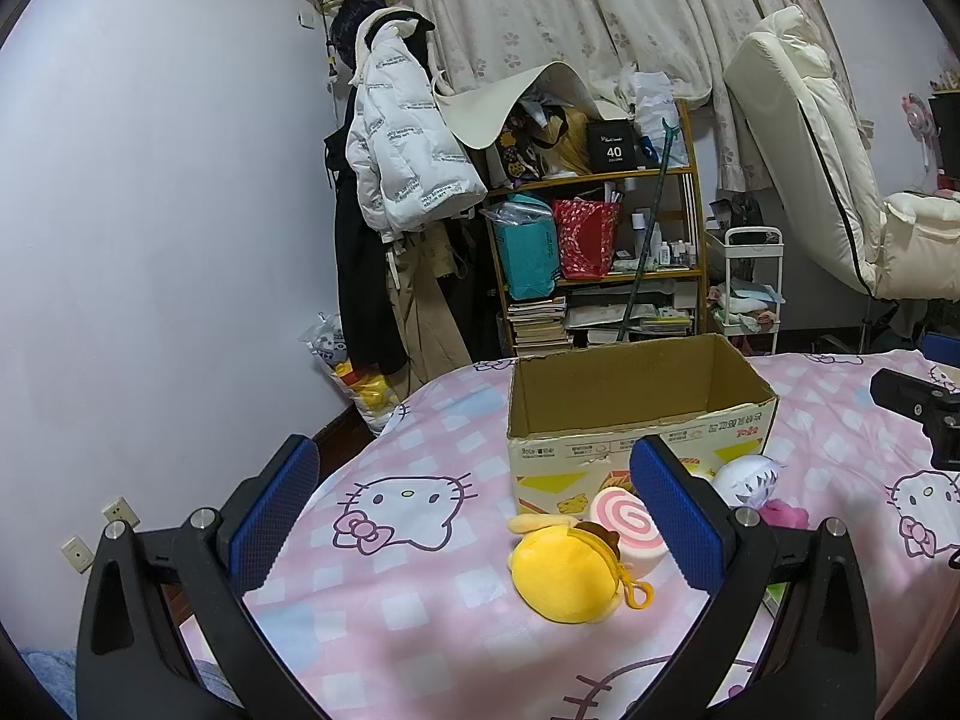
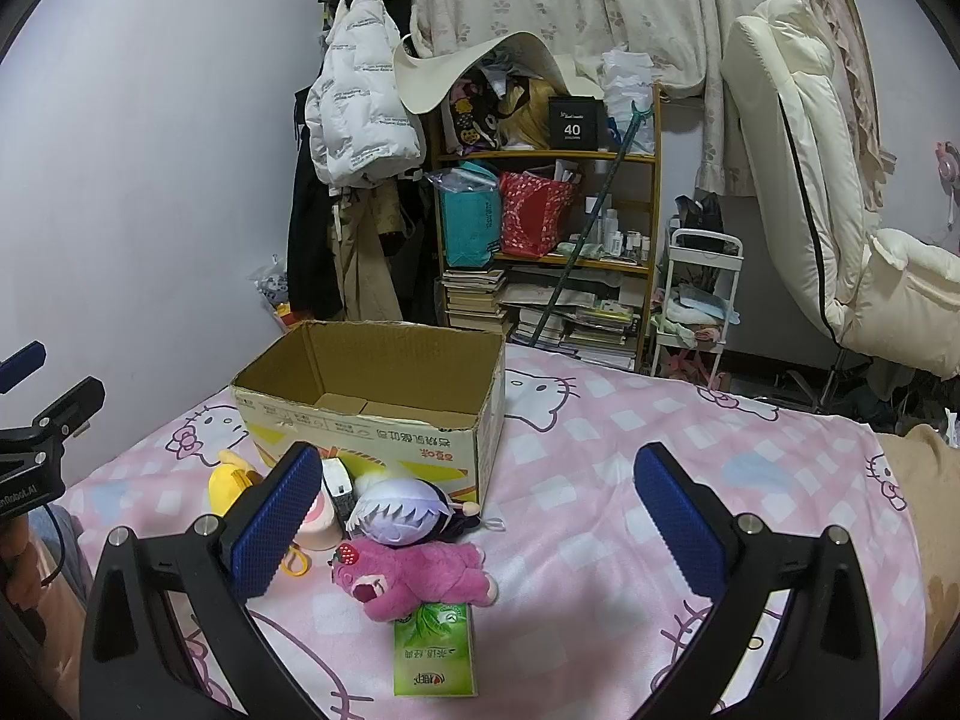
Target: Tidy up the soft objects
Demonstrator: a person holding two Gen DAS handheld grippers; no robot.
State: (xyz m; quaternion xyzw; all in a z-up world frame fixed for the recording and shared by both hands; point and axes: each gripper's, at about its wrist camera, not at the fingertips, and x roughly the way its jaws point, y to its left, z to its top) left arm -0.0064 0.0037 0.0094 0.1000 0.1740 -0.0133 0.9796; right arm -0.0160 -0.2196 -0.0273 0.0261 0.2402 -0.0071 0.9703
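My left gripper [image 1: 480,510] hangs over the near left of the pink bedspread [image 1: 420,618], jaws spread wide and holding nothing. Just ahead of it lies the yellow plush [image 1: 564,576], touching the pink swirl cushion [image 1: 627,531] behind it. Right of those sit the white-haired doll [image 2: 399,510] and, nearer, the pink bear plush [image 2: 414,570], which rests partly on a green tissue pack [image 2: 435,654]. Behind the toys stands the open cardboard box [image 2: 372,384]. My right gripper [image 2: 477,522] hovers at the near right, jaws likewise wide apart and empty.
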